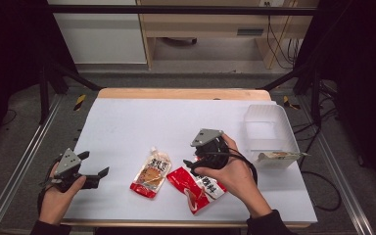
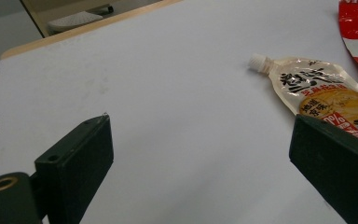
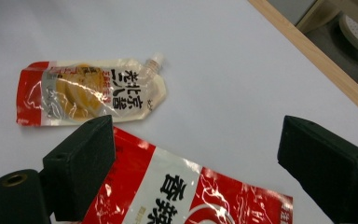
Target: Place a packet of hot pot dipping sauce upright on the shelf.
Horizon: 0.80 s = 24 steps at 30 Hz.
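Right tongs (image 1: pixel 192 164), jaws apart, hang over the red-and-white foil packet (image 1: pixel 196 187) near the table's (image 1: pixel 127 122) front edge: better pinch its flat edge squarely; left tongs (image 1: pixel 97 168) wait apart, empty.

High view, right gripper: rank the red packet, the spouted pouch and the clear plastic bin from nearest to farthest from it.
From the right gripper:
1. Red packet, just below the jaws, toward the table's near edge.
2. Spouted pouch, on the left, beside the red packet.
3. Clear plastic bin, farthest, at the table's right edge.
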Motion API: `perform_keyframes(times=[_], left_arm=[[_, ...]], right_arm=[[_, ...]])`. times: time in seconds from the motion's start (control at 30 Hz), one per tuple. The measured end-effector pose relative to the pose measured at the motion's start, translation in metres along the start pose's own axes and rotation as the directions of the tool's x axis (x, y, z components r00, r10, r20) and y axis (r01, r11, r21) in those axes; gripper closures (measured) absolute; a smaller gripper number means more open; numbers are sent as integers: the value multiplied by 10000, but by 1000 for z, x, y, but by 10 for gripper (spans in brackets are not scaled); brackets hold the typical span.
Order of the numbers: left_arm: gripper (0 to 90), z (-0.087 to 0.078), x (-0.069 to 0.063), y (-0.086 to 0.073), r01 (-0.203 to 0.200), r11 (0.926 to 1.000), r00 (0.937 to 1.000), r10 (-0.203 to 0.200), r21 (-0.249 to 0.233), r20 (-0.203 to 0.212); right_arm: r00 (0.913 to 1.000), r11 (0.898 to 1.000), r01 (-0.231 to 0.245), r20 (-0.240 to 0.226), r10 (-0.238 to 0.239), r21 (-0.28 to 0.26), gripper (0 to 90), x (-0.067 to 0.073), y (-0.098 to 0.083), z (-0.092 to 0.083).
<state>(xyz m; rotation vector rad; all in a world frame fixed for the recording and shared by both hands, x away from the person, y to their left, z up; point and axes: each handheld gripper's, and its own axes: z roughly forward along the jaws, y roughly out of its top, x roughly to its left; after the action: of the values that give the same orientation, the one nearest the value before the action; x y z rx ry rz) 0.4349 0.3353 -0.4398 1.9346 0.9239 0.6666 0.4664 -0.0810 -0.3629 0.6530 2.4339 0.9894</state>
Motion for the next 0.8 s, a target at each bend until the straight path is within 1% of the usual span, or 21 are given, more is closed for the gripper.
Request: perform_keyframes(times=[0.03, 0.1, 0.23, 0.3, 0.33, 0.4, 0.43, 0.5, 0.57, 0.63, 0.73, 0.8], left_arm=[[61, 0, 0, 0, -7, 10000, 10000, 7, 10, 0], [60, 0, -1, 0, -32, 10000, 10000, 32, 13, 21], [55, 0, -3, 1, -112, 9999, 9998, 113, -72, 177], [54, 1, -3, 1, -124, 9999, 9997, 124, -22, 209], [54, 2, -4, 0, -142, 9999, 9997, 141, 28, 202], [53, 3, -4, 0, -119, 9999, 9997, 117, 74, 220], [53, 3, -5, 0, -92, 9999, 9997, 91, 47, 208], [54, 3, -6, 0, -111, 9999, 9996, 110, 52, 253], [52, 3, -8, 1, -181, 9998, 9994, 180, 18, 281], [50, 4, -9, 1, -206, 9998, 9994, 205, 50, 288], [50, 5, -10, 2, -261, 9996, 9993, 258, 101, 286], [50, 6, -10, 2, -331, 9993, 9990, 326, 162, 315]], right_arm=[[10000, 10000, 19, -18, -19, -36, 116, 1, 2, 2], [9999, 9999, -98, 41, 98, -74, 126, 3, 4, 6], [9997, 9997, -222, 103, 223, -131, 146, 8, 8, 11], [9993, 9993, -355, 101, 356, -120, 164, 9, 9, 13], [9988, 9988, -484, 104, 485, -43, 192, 10, 9, 14], [9971, 9971, -752, 74, 753, -87, 191, 10, 9, 17], [9968, 9968, -803, 34, 803, -40, 191, 10, 10, 18], [9970, 9970, -778, 43, 778, 16, 194, 11, 10, 22], [9975, 9975, -697, 149, 696, 78, 201, 12, 11, 27], [9967, 9970, -775, 224, 775, 6, 210, 12, 11, 33], [9959, 9959, -886, 168, 889, -168, 232, 15, 11, 39], [9964, 9964, -838, 83, 839, -86, 244, 16, 12, 42]])
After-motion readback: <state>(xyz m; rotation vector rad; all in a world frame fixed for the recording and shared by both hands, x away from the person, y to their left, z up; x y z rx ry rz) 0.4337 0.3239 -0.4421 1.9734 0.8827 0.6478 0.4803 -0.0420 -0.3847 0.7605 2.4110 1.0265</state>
